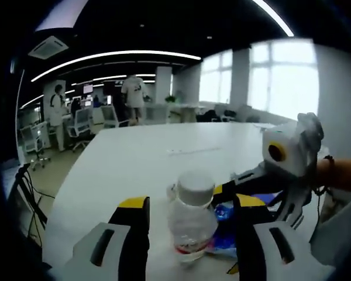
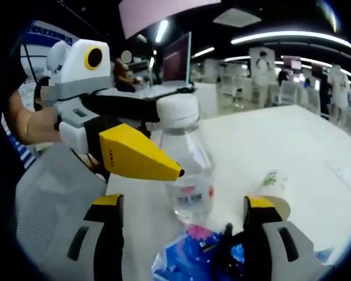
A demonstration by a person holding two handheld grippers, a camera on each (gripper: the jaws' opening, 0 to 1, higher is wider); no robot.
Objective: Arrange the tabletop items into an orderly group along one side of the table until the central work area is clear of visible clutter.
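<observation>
A: Bottle (image 1: 192,215) upright on the desk (image 1: 134,164), between the left tool (image 1: 190,218) jaws, spread, no contact visible. Near edge.
B: Right tool (image 2: 187,218)?
A: Jaws apart too, bottle (image 2: 187,175) between them, not gripped. Blue wrapper (image 2: 193,257) beside the bottle base.
B: Other stuff?
A: Cup (image 2: 275,190) lying right of the bottle. People standing far off.

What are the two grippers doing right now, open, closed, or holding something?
Left gripper: jaws spread on either side of the water bottle, not closed on it.
Right gripper: jaws open, over a blue wrapper, gripping nothing.
</observation>
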